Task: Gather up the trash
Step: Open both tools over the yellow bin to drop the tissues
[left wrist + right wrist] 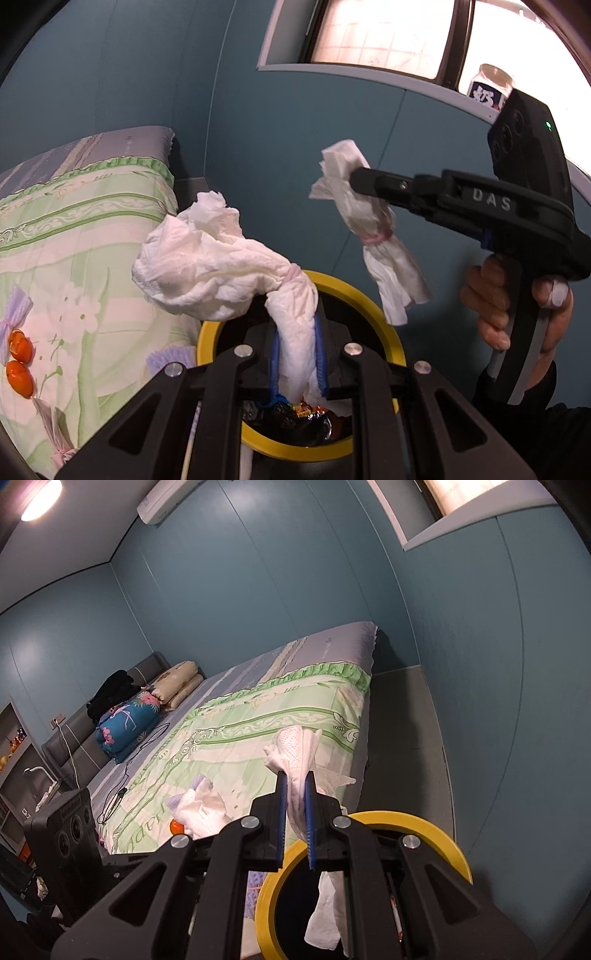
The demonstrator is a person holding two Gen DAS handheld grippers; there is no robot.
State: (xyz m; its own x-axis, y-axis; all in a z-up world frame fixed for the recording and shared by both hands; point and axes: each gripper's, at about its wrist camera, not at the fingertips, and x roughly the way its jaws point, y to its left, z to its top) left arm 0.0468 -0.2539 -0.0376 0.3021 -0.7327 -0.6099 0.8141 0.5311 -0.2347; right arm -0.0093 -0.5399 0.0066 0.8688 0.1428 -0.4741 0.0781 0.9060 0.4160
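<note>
Trash collection at the bedside: left gripper (298, 354) is clamped on a crumpled white tissue wad (207, 273), tied at its waist with a pinkish band, held directly above the yellow-rimmed bin (373, 306). Right gripper (295, 819) is clamped on a second tissue wad (295, 757), likewise banded, its lower tail hanging over the bin mouth (417, 823). Wrappers (306, 413) lie inside the bin. In the left wrist view the right gripper comes in from the right, gripped by a hand (517, 310). Bed (258, 709), with green floral cover, stands to the left of the bin; two orange pieces (20, 362) rest on the cover near its edge. A jar (491, 86) stands on the window ledge at far right.
</note>
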